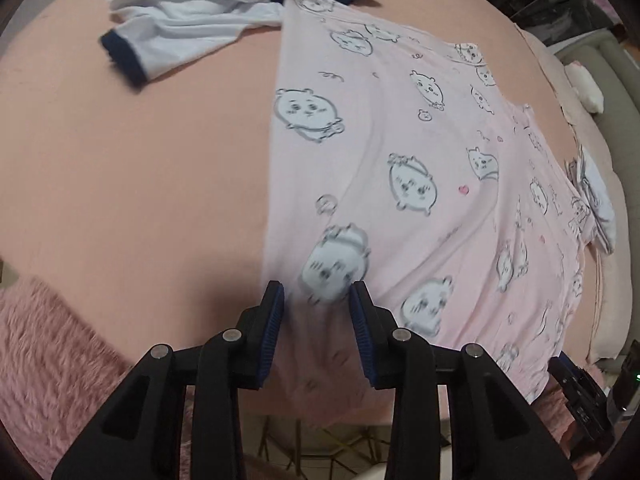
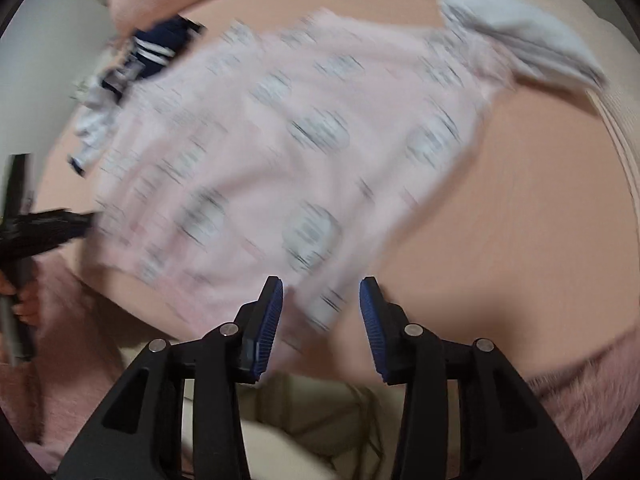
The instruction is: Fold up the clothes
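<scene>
Pink shirt (image 1: pixel 400 152) flat on the bed (image 1: pixel 140 160).
Left tongs (image 1: pixel 317 294) and right tongs (image 2: pixel 321 292) both spread over its near hem; white shirt (image 1: pixel 192 12) lies far left.

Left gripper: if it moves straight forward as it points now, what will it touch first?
Probably the pink printed shirt: the left gripper stands open at its near hem, on the peach bed sheet.
</scene>
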